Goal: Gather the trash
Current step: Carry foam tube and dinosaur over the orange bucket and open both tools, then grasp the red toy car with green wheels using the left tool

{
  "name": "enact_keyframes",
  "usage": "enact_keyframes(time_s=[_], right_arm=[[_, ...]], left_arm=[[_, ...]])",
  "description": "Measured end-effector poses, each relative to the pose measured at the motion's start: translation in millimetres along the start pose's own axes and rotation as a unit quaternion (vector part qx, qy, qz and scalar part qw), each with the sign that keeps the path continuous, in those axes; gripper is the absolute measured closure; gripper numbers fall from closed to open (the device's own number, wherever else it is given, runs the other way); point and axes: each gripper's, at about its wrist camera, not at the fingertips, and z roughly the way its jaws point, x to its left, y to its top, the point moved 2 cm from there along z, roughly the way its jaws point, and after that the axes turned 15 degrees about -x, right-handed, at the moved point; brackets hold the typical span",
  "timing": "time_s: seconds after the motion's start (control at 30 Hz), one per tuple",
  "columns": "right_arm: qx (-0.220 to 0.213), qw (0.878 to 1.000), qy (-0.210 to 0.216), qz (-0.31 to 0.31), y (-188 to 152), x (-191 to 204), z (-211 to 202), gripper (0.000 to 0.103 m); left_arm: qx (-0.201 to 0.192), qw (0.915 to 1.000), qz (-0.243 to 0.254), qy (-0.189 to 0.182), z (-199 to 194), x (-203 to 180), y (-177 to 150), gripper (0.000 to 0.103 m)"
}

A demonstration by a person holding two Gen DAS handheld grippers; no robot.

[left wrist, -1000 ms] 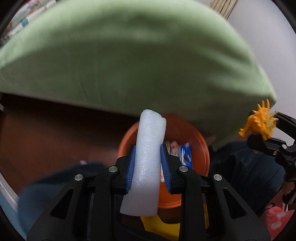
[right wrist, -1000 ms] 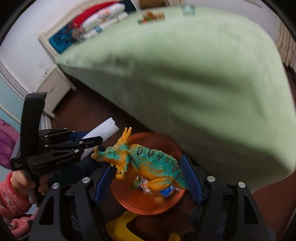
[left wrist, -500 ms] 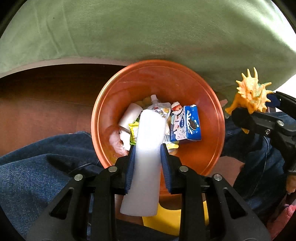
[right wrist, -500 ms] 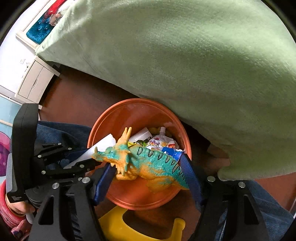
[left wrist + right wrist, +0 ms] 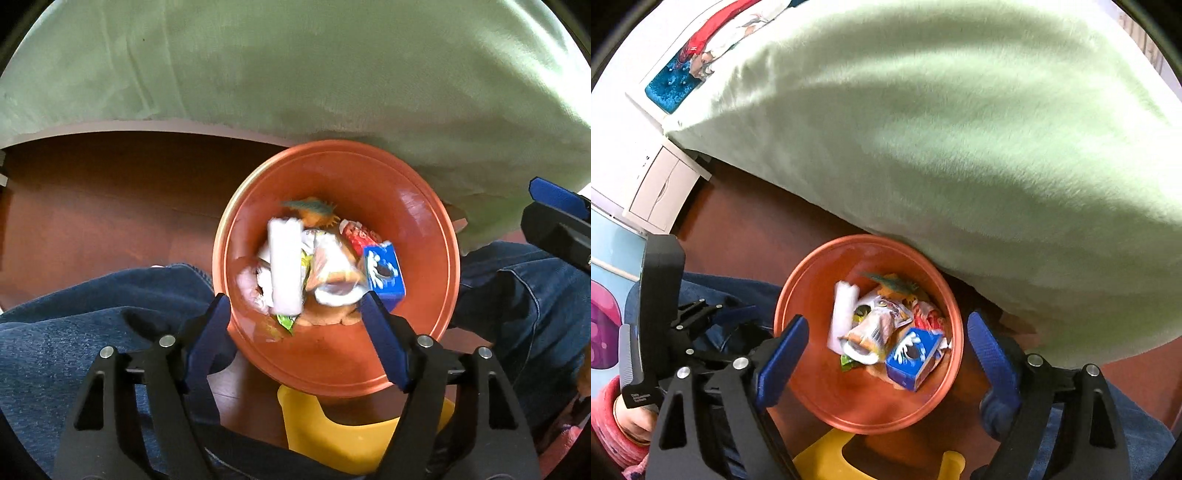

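An orange bin [image 5: 417, 206] [image 5: 801, 384] stands on the floor below both grippers. Inside lie a white foam piece [image 5: 284, 266] [image 5: 842, 314], a teal and orange toy dinosaur [image 5: 314, 214] [image 5: 894, 282], a blue carton [image 5: 384, 273] [image 5: 912, 354] and several wrappers. My left gripper [image 5: 297, 317] hangs over the bin's near rim, its jaws opening with nothing between the pads. My right gripper [image 5: 886, 339] is also above the bin, jaws opening and empty. The left gripper [image 5: 701, 325] shows at the left of the right wrist view.
A green blanket [image 5: 295, 66] [image 5: 960, 129] over a bed fills the far side and overhangs the bin. A person's jeans-clad legs [image 5: 92, 302] flank the bin. A yellow stool [image 5: 351, 432] sits under the near rim. A white cabinet [image 5: 661, 184] stands far left on the brown floor.
Both grippers sank toward the bin and spread their jaws. The foam piece left the left gripper and the dinosaur left the right one; both now lie in the bin.
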Motion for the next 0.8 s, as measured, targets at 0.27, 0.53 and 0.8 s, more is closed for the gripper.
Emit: enact_keyframes(time_s=[0.27,0.53,0.8], right_arm=[[-0.032,0.999,0.006,0.000,17.1,-4.2,-26.1,0.017],[-0.069,0.997,0.019,0.008,43.0,-1.3,-54.2,0.017],[-0.125,0.991,0.046,-0.005,76.3,16.6,-88.1,0.017]], left_arm=[[-0.017,0.9998,0.008,-0.001,-8.5,-7.8,5.3,0.031],[-0.056,0.9984,0.007,-0.006,-43.7,7.2,30.4,0.031],[-0.166,0.9857,-0.027,-0.001,-104.2,39.4,103.5,0.031]])
